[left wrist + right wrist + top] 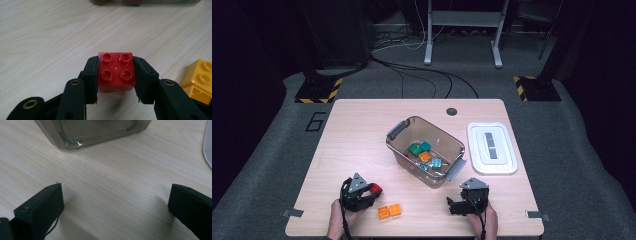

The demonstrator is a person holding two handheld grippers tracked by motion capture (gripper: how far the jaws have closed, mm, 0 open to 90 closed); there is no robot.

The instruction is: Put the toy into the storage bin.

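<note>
We hold the red block (pixel 116 72) in our left gripper (pixel 116 75). The two black jaws press on its left and right sides, so the block is pinched tight between them. It sits low over the table (pixel 357 140), near the front edge on our left side, and we cannot tell if it touches the wood or hangs just above it.

The block is hard plastic. We think it is light and stiff, so it does not bend or squash when we squeeze. Its sides are smooth and shiny, so it may slip if we hold it loosely. The flat sides are the best place to grab, right in the middle, and that is where the jaws sit. The four round bumps on top point up, and we leave them free.

Just beside the red block lie two orange blocks (pixel 389 211), touching each other. They look like the same kind of toy.

Our right gripper (pixel 455 206) rests near the front edge on our right. Its jaws are spread wide with nothing between them.

The clear box (pixel 398 131) stands in the middle of the table with more blocks inside. Its white lid (pixel 477 150) lies flat to the right of it. The box looks like the place for the red block.
</note>
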